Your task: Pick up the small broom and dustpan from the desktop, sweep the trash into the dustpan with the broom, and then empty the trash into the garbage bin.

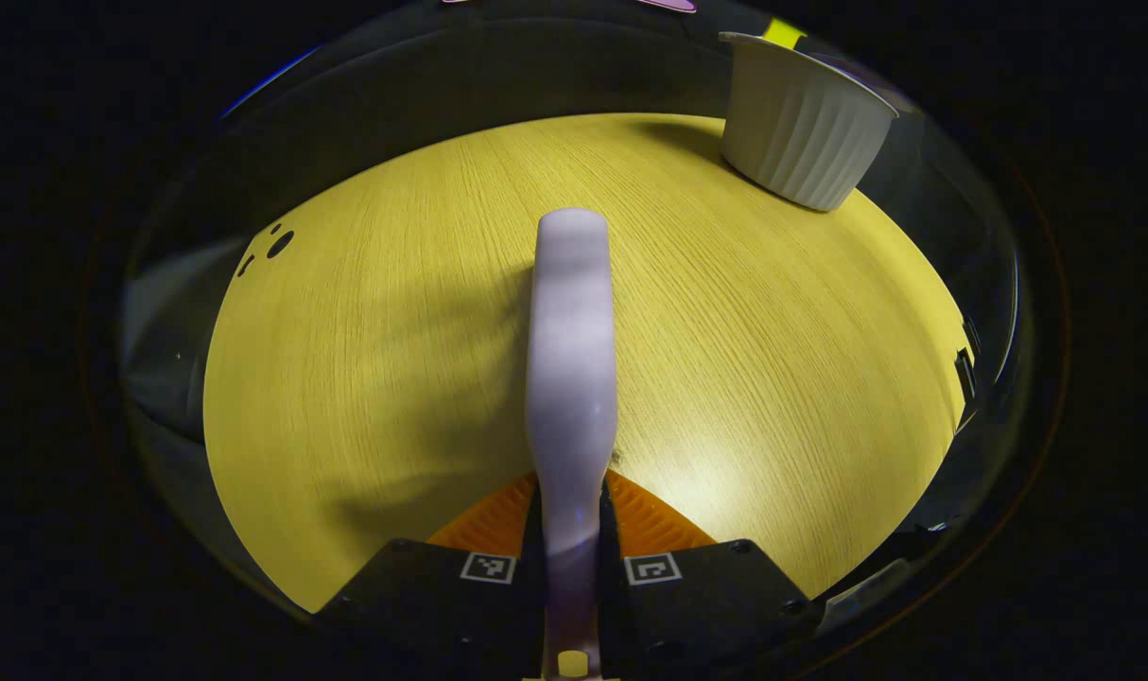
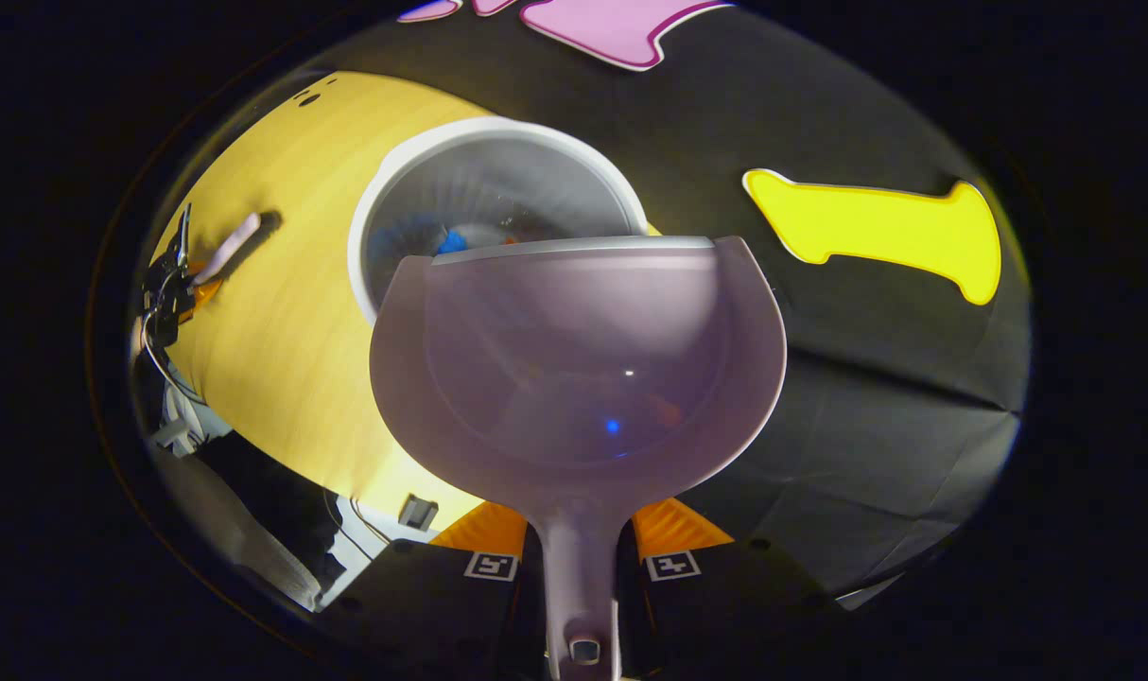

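My left gripper (image 1: 571, 530) is shut on the handle of a pale lilac small broom (image 1: 572, 359), which points forward low over the yellow wooden desktop (image 1: 366, 359). My right gripper (image 2: 579, 558) is shut on the handle of a matching lilac dustpan (image 2: 574, 369). The dustpan is held up with its front lip at the rim of the white ribbed garbage bin (image 2: 385, 180). Blue and orange scraps (image 2: 451, 241) lie inside the bin. In the right gripper view the left gripper (image 2: 172, 284) with the broom (image 2: 229, 248) sits far left over the desk.
The garbage bin (image 1: 801, 132) stands at the desk's far right corner in the left gripper view. Dark holes (image 1: 279, 244) mark the desktop's far left. The desk edge (image 2: 347, 492) drops off near the right gripper, with the black cloth wall (image 2: 867, 397) behind.
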